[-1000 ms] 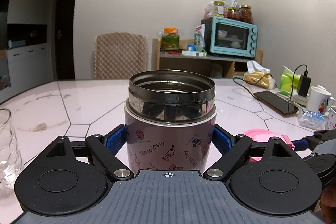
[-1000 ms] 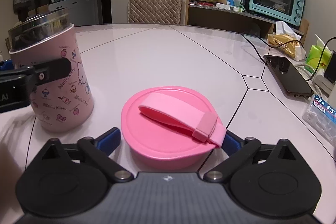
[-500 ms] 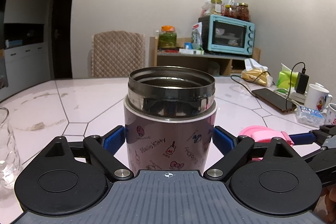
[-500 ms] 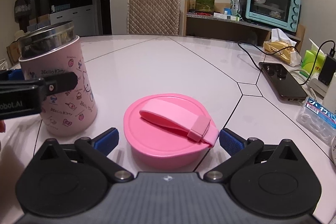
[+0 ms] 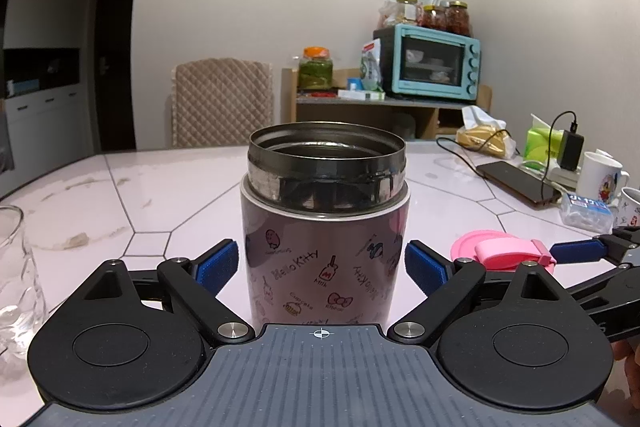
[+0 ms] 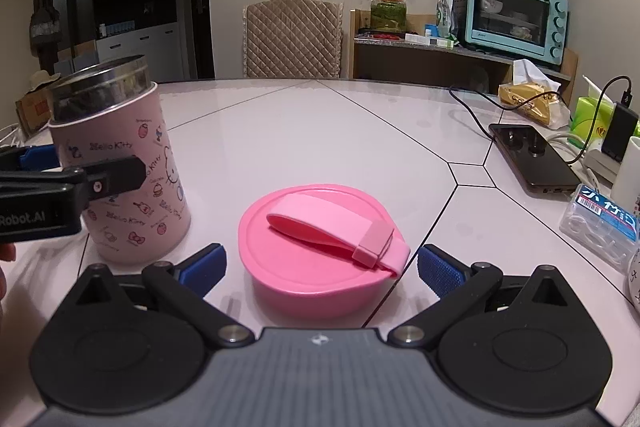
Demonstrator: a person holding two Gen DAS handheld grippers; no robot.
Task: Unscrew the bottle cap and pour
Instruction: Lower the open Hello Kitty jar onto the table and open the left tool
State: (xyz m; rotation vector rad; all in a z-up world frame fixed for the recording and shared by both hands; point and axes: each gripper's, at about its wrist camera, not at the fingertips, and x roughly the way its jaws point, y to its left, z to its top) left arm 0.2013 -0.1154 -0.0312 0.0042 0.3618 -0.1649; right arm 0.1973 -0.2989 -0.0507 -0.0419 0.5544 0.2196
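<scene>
The pink Hello Kitty jar [image 5: 325,227] stands upright on the table with its steel mouth uncapped. My left gripper [image 5: 322,263] is shut on its body, a blue pad on each side. The jar also shows at the left of the right wrist view [image 6: 120,163]. The pink cap [image 6: 320,231] with its strap lies flat on the table, between the fingers of my right gripper [image 6: 320,267], which is open with gaps on both sides. The cap also shows at the right of the left wrist view [image 5: 500,251].
An empty glass [image 5: 16,279] stands at the left edge. A phone on a cable [image 6: 532,159], a clear plastic box [image 6: 600,227], mugs [image 5: 602,175] and tissue packs sit along the right. A chair [image 6: 292,39] and a shelf with a blue oven [image 6: 516,15] stand behind the table.
My right gripper has drawn back a little from the cap and opened wider. The cap rests on the table. The left gripper and jar have hardly moved.
</scene>
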